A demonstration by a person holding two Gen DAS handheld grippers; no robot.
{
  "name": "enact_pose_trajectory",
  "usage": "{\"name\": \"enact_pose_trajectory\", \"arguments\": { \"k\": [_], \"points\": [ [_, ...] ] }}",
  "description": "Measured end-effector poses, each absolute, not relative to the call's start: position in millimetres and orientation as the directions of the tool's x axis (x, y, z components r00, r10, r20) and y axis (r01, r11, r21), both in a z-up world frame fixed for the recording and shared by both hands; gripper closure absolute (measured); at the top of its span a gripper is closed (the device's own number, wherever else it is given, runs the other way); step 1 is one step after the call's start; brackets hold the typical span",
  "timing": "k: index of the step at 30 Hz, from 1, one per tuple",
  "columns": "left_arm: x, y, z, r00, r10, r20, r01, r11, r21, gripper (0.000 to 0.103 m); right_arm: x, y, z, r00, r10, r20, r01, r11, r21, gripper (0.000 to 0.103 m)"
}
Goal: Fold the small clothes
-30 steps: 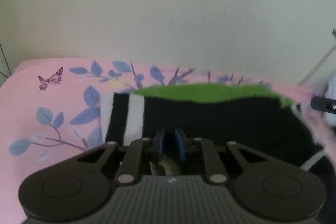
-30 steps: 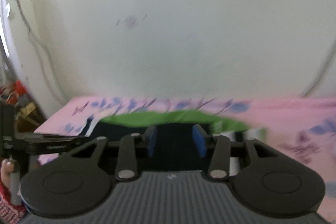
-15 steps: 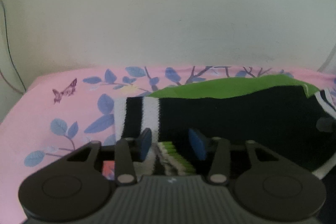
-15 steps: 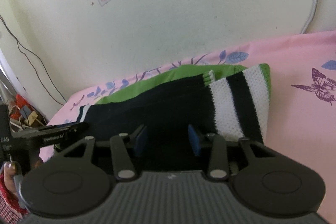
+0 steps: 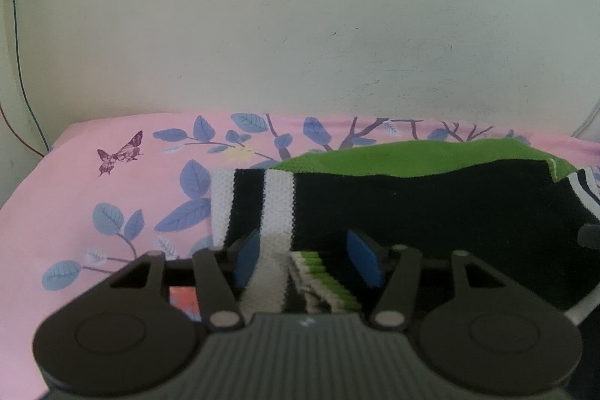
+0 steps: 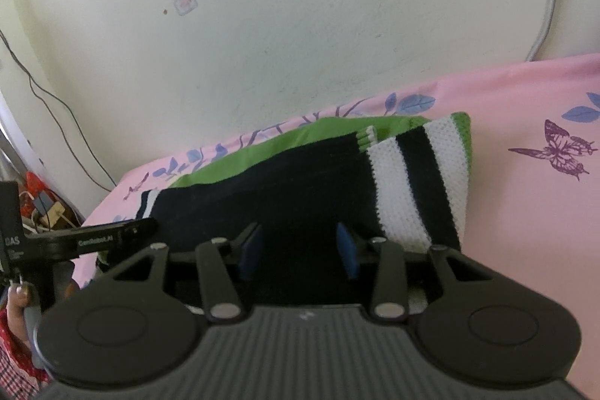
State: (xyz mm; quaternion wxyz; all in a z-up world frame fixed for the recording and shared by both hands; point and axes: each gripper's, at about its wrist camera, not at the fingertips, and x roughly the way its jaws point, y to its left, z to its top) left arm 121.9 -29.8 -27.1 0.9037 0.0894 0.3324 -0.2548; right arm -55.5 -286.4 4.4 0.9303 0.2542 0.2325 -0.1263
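A small knitted garment (image 5: 431, 208), black with green upper layer and white-and-black striped cuffs, lies folded on the pink floral sheet (image 5: 93, 197). My left gripper (image 5: 305, 259) is open just above its near left edge, with a white cuff and a green-striped hem between the blue pads. In the right wrist view the same garment (image 6: 292, 190) lies ahead, its striped cuff (image 6: 420, 182) at the right. My right gripper (image 6: 298, 248) is open over the black cloth, holding nothing.
A pale wall (image 5: 300, 25) rises right behind the sheet. The sheet's left edge (image 6: 105, 208) drops off to clutter and wires (image 6: 41, 208). The left gripper's arm (image 6: 93, 235) and the person's hand (image 6: 15, 302) show at lower left.
My left gripper was shut on the garment's edge a second ago; it has opened and let the cloth down. Both grippers have drawn back slightly; the garment now lies flat and folded.
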Motion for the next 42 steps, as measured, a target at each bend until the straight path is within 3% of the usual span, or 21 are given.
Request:
{"name": "enact_pose_trajectory", "arguments": {
  "k": [3, 8, 9, 10, 13, 17, 20, 22, 25, 30, 33, 39, 40, 42],
  "points": [
    [123, -24, -25, 0.641, -0.422, -0.641, 0.515, 0.856, -0.048, 0.049, -54, -288, 11, 0.857, -0.107, -0.504, 0.34, 0.853, 0.397, 0.068],
    [142, 0, -22, 0.617, -0.479, -0.624, 0.449, 0.866, -0.221, 0.049, -24, -305, 66, 0.889, -0.157, -0.431, 0.3, 0.909, 0.289, 0.06],
    [146, 6, -22, 0.611, -0.491, -0.621, 0.434, 0.864, -0.257, 0.049, -9, -312, 73, 0.884, -0.162, -0.439, 0.305, 0.911, 0.277, 0.054],
    [149, 10, -22, 0.605, -0.501, -0.619, 0.422, 0.861, -0.284, 0.049, 7, -320, 77, 0.875, -0.158, -0.457, 0.305, 0.915, 0.266, 0.048],
    [153, 17, -23, 0.594, -0.523, -0.611, 0.408, 0.851, -0.331, 0.049, 60, -348, 67, 0.824, -0.102, -0.558, 0.313, 0.901, 0.299, 0.041],
    [151, 13, -23, 0.6, -0.514, -0.613, 0.418, 0.855, -0.307, 0.049, 105, -371, 33, 0.744, -0.022, -0.667, 0.341, 0.872, 0.351, 0.039],
    [150, 10, -22, 0.603, -0.512, -0.612, 0.426, 0.855, -0.296, 0.049, 118, -359, 18, 0.714, 0.049, -0.698, 0.276, 0.897, 0.346, 0.049],
    [151, 11, -22, 0.601, -0.514, -0.612, 0.424, 0.854, -0.301, 0.049, 118, -341, 19, 0.71, 0.065, -0.701, 0.209, 0.932, 0.298, 0.08],
    [150, 13, -22, 0.603, -0.517, -0.608, 0.418, 0.854, -0.311, 0.049, 109, -330, 31, 0.726, 0.042, -0.686, 0.196, 0.944, 0.266, 0.094],
    [146, 29, -11, 0.673, -0.49, -0.554, 0.385, 0.872, -0.304, 0.049, 60, -299, 77, 0.815, 0.046, -0.577, 0.107, 0.967, 0.229, 0.096],
    [144, 47, 4, 0.713, -0.481, -0.511, 0.353, 0.875, -0.33, 0.049, 7, -244, 89, 0.845, 0.056, -0.532, -0.018, 0.997, 0.076, 0.096],
    [137, 81, 38, 0.719, -0.536, -0.442, 0.351, 0.829, -0.435, 0.045, -90, -131, 12, 0.809, -0.023, -0.588, -0.162, 0.952, -0.261, 0.096],
    [135, 80, 42, 0.717, -0.538, -0.444, 0.358, 0.83, -0.427, 0.045, -104, -124, 3, 0.839, -0.039, -0.543, -0.142, 0.947, -0.288, 0.091],
    [131, 74, 48, 0.706, -0.532, -0.467, 0.377, 0.841, -0.388, 0.042, -113, -130, 9, 0.841, -0.014, -0.541, -0.113, 0.973, -0.2, 0.089]
  ]
}}
